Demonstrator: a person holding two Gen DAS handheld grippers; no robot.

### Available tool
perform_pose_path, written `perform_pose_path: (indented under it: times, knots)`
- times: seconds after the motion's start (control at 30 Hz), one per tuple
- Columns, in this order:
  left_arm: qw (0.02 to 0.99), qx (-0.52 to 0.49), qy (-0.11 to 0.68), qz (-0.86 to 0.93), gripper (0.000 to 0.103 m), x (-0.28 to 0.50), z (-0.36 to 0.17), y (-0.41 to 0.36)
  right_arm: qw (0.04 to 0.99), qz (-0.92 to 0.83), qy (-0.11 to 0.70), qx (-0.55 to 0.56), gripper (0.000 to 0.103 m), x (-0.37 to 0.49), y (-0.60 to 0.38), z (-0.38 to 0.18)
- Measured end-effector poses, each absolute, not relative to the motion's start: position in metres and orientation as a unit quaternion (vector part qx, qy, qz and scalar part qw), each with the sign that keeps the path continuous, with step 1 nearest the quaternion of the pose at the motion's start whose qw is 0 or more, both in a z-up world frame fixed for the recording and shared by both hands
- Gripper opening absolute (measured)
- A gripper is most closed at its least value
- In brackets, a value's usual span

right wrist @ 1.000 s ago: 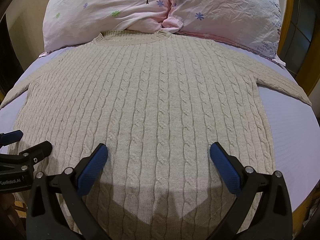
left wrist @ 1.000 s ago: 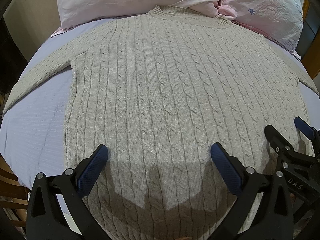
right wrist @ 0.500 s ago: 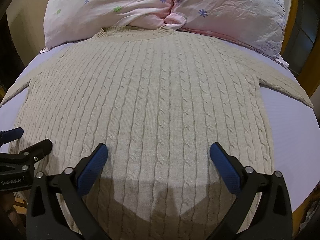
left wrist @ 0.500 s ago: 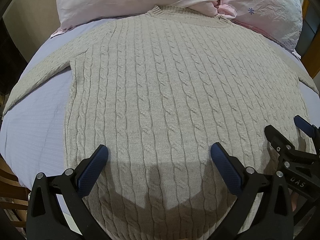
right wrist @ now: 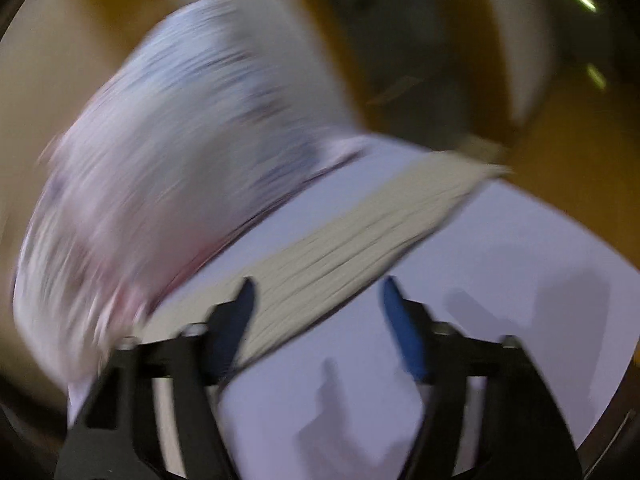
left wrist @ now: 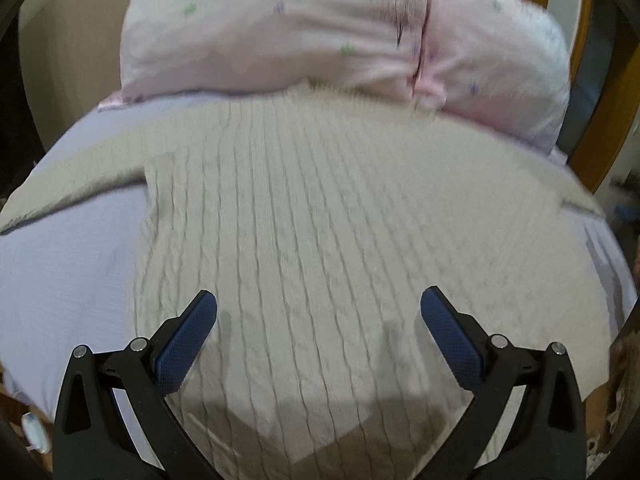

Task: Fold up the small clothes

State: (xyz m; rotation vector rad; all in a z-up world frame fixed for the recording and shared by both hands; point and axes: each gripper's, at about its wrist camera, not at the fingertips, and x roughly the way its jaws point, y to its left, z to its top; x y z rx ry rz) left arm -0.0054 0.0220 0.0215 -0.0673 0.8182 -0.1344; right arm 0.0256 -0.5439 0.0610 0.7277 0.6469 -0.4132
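Observation:
A beige cable-knit sweater point(left wrist: 328, 216) lies flat, front up, on a lavender bed sheet point(left wrist: 68, 264), collar toward the pillows. My left gripper point(left wrist: 319, 304) is open and empty, hovering over the sweater's lower body. In the blurred right wrist view, my right gripper point(right wrist: 318, 292) is open and empty, just above the sweater's right sleeve point(right wrist: 344, 240), which stretches out diagonally across the sheet point(right wrist: 500, 280). The right gripper does not show in the left wrist view.
Two pink floral pillows point(left wrist: 280, 28) lie at the head of the bed, and one shows as a blur in the right wrist view point(right wrist: 160, 184). A wooden bed frame point(left wrist: 600, 92) runs along the right side. The bed edge drops off at the lower left.
My right gripper swung fast to the right, from the sweater's hem to over the right sleeve, and left the left wrist view. My left gripper pulled back and tilted up slightly.

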Motion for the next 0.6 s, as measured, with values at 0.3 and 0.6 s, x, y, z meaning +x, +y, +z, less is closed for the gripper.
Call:
perform_pose_path:
  times: [0.3, 0.6]
  knots:
    - [0.930, -0.111, 0.345, -0.060, 0.102, 0.013, 0.036, 0.053, 0.771, -0.283, 0.332, 0.465, 0.037, 0.041, -0.658, 0.012]
    - [0.937, -0.164, 0.305, -0.041, 0.102, 0.012, 0.037, 0.102, 0.798, -0.281, 0.307, 0.436, 0.008, 0.057, -0.659, 0.014]
